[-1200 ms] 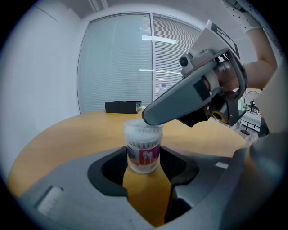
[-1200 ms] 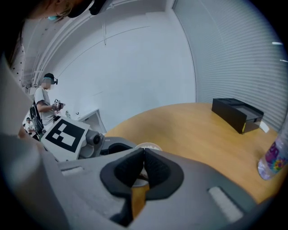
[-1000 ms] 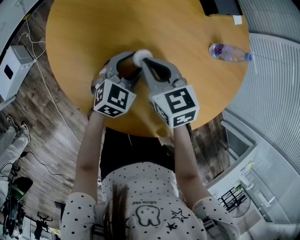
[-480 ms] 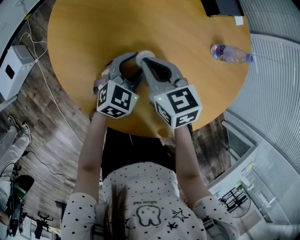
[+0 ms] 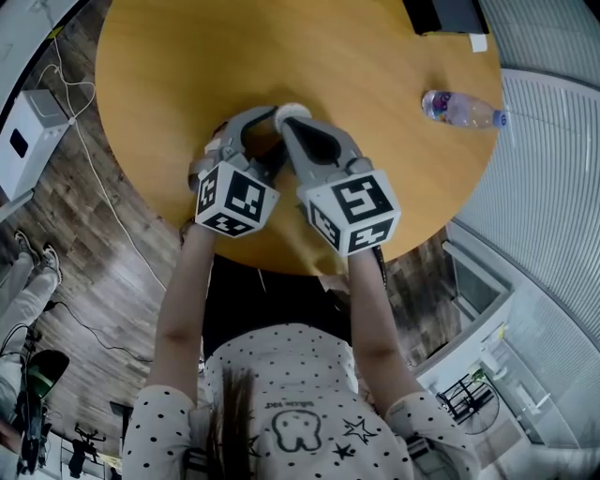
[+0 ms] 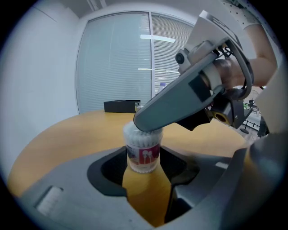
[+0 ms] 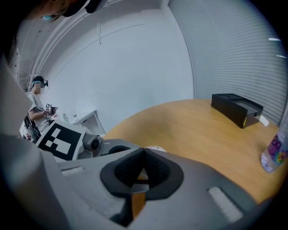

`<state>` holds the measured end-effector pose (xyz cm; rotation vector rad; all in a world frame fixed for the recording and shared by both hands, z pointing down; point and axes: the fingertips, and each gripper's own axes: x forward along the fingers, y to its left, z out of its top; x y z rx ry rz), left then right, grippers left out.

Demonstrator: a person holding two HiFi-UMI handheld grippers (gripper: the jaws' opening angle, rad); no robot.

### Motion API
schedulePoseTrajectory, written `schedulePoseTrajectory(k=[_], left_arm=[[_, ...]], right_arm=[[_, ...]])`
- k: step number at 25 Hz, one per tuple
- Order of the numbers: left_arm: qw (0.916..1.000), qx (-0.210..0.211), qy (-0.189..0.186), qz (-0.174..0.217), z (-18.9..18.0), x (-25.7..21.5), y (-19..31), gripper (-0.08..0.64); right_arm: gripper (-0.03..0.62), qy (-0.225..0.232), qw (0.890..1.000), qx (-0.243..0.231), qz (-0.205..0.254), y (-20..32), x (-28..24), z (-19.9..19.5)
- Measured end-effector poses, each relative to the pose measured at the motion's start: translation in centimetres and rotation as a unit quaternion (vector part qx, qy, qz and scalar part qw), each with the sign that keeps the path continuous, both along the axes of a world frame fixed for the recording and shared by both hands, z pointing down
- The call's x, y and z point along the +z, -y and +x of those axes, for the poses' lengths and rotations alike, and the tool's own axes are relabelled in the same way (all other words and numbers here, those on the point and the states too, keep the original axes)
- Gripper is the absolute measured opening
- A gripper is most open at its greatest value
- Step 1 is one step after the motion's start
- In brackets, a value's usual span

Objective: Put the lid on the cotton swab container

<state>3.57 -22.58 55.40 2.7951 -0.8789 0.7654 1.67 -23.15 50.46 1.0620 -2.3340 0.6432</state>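
Seating seems in hand: left gripper (image 6: 144,170) clamps the container (image 6: 143,155); right gripper (image 7: 144,152), jaws closed together, bears on the lid (image 5: 292,112). Next: press squarely down.

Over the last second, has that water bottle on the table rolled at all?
No. The water bottle lies where it was, equally close to the table's right edge and the black box.

I saw left gripper (image 6: 143,162) jaws closed on the container's (image 6: 143,148) sides | right gripper (image 7: 143,151) jaws pressed together, tip at its top, angled across the left | both forearms (image 5: 183,300) stretched forward, side by side
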Motion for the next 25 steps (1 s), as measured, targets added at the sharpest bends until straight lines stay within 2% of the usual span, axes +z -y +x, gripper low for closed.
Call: schedulePoseTrajectory(k=[9, 13, 19, 25], left_arm=[[1.0, 0.004, 0.009, -0.001, -0.4, -0.4, -0.3, 0.238], [0.9999, -0.011, 0.004, -0.003, -1.4, -1.0, -0.5, 0.236], [0.9991, -0.04, -0.01, 0.002, -3.5, -2.8, -0.4, 0.205], [0.997, -0.062, -0.034, 0.031, -4.9, -6.9, -0.4, 0.136]], right_arm=[[0.005, 0.028, 1.0, 0.01, -0.001, -0.1, -0.1, 0.2], [0.003, 0.048, 0.999, 0.009, -0.003, 0.1, -0.1, 0.4], [0.005, 0.052, 0.996, 0.055, 0.053, 1.0, -2.6, 1.6], [0.005, 0.056, 0.992, 0.064, 0.093, 1.3, -5.9, 1.8]])
